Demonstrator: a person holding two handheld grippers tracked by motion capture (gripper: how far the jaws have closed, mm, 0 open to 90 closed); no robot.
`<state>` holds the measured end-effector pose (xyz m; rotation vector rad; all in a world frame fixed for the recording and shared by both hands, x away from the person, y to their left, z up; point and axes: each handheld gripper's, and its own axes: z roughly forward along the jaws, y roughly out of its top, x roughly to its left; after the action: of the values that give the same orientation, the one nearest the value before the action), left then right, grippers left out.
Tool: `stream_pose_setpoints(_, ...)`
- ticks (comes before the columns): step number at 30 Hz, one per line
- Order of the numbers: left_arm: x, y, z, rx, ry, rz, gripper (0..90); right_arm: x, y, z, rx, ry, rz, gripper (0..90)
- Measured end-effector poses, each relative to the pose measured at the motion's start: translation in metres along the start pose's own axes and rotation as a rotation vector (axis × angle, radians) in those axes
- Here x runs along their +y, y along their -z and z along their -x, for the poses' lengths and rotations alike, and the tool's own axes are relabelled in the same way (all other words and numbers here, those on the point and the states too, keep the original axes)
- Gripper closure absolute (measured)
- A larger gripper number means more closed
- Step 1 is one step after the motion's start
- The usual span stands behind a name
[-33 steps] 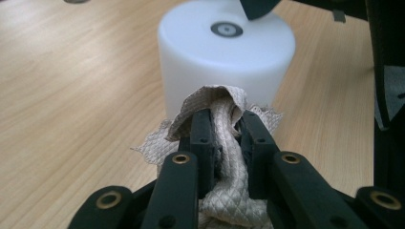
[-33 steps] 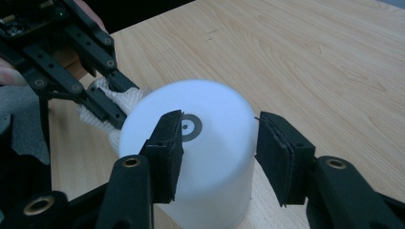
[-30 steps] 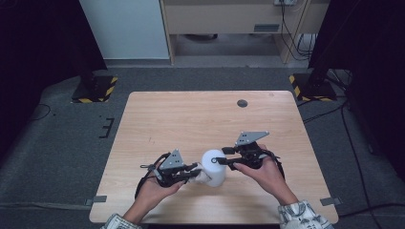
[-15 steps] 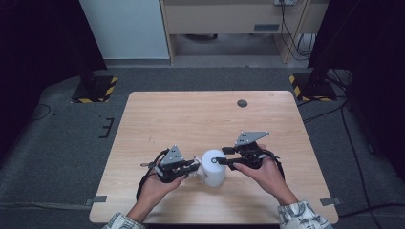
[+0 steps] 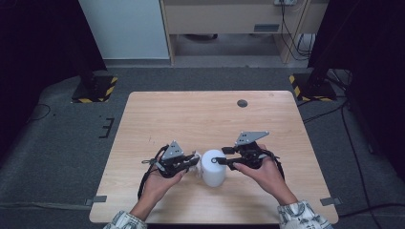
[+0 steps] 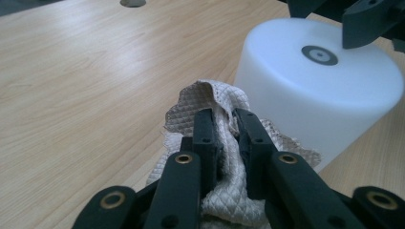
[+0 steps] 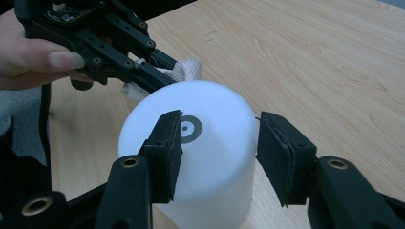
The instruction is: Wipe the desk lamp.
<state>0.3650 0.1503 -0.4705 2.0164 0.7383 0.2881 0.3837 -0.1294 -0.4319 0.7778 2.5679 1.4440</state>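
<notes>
Your left gripper [image 5: 193, 160] is clamped on a quilted cloth [image 6: 224, 138]: in the left gripper view the two black jaws pinch a fold of it, and the rest bunches up around and beyond them. The cloth touches the side of a white cylinder [image 5: 213, 168], which stands upright on the table [image 5: 191, 114] near the front edge, about midway along it. Your right gripper [image 5: 220, 161] comes at the cylinder from the opposite side. In the right gripper view its jaws stand apart over the cylinder's top; the left pad sits over the flat top, just beside a small grey ring mark [image 7: 190, 128], and the right pad lies off the rim. Whether either pad touches the cylinder you cannot tell. Both hands rest low over the front part of the table. A dark round spot [image 5: 242, 103] lies well apart, near the back edge.
</notes>
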Motion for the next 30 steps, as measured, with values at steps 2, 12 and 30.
stream_pose_setpoints(2,-0.001,-0.003,0.0,0.001,-0.004,-0.013,79.4,0.0,0.0,0.0,-0.003,0.001,0.002,51.3)
stream_pose_setpoints(12,0.002,-0.009,-0.003,0.017,-0.008,-0.007,79.4,0.0,-0.002,0.0,-0.007,0.0,0.001,51.0)
stream_pose_setpoints(30,0.001,-0.007,-0.004,0.024,-0.011,-0.006,79.3,-0.008,-0.003,-0.013,-0.027,0.058,-0.006,9.4)
